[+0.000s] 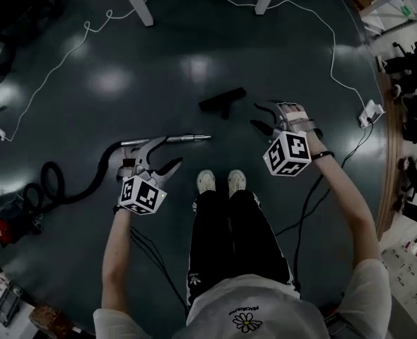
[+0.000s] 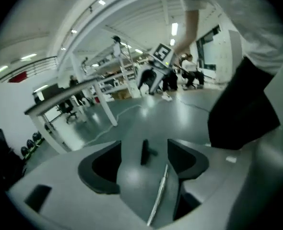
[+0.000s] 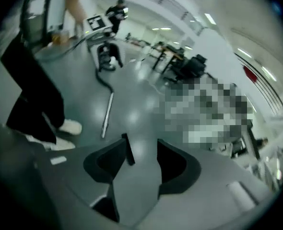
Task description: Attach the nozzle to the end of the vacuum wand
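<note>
- The left gripper (image 1: 167,152) hangs over the vacuum wand (image 1: 187,139), at the end where the black hose (image 1: 99,171) joins. Its jaws are spread wide, with only floor (image 1: 194,69) showing between them.
- The wand lies flat just ahead of the person's shoes (image 1: 220,181), its free end aimed toward the nozzle.
- The right gripper (image 1: 255,116) sits past the wand's free end, its jaws likewise well apart and empty.
- The nozzle (image 1: 222,102) lies beyond the wand's free end, apart from it and not yet fitted.
- Pick-up likely comes first. Grip the wand close to its free end so it cannot swing. Take the nozzle by its neck, socket facing the tube, line the two up and push straight.
- A white cable (image 1: 87,27) loops well beyond the wand.
</note>
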`<state>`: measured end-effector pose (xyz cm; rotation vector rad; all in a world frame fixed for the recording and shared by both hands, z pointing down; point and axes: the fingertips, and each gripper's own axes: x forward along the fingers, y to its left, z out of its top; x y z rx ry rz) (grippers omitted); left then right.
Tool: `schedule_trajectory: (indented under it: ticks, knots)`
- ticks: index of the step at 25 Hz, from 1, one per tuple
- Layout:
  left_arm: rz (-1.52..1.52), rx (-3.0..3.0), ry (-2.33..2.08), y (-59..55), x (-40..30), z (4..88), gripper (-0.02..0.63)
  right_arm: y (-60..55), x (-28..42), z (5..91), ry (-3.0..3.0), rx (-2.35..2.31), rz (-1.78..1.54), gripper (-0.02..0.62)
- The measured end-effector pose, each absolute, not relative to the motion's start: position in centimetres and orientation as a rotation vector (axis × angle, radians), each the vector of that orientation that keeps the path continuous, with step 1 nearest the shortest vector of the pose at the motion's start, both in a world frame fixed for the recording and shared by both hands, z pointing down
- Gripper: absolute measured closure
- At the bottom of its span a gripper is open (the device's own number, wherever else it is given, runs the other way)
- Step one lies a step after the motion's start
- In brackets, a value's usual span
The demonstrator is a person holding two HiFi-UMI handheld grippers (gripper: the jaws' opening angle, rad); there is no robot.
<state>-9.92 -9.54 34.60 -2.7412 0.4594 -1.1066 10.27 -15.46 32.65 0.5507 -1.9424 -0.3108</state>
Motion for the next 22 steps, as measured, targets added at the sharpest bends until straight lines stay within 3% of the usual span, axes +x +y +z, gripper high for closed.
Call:
schedule_trajectory:
  ticks: [5, 9, 12, 17, 19, 22]
  knots:
    - [-1.412, -2.541, 0.130, -10.3, -10.2, 66.1, 0.259, -18.4, 11.5, 61.7, -1.738, 0.092, -0.721, 0.346]
    - [-1.512, -2.358, -0.032, -10.7, -9.9, 81.0, 0.242, -20.9, 10.7, 77.1, -1.593, -0.136, -0.975, 0.308]
    - [-1.541, -2.306, -0.018, -11.8, -9.4, 85.4, 0.263, -21.5, 10.0, 83.2, -1.526, -0.266, -1.082, 0.305]
    - [-1.579, -2.263, -0.072, -11.1, -9.5, 88.9, 0.391, -21.5, 8.6, 88.2, -1.454, -0.352, -1.152, 0.309]
    - [-1.568, -2.278, -0.073, -11.3, -9.5, 89.7, 0.396, -22.4, 9.0, 89.3, -1.415, -0.367, -1.101, 0.345]
    - [-1.543, -2.350, -0.056, -11.6, -9.2, 89.4, 0.403, -22.7, 9.2, 88.9, -1.466, -0.325, -1.046, 0.347]
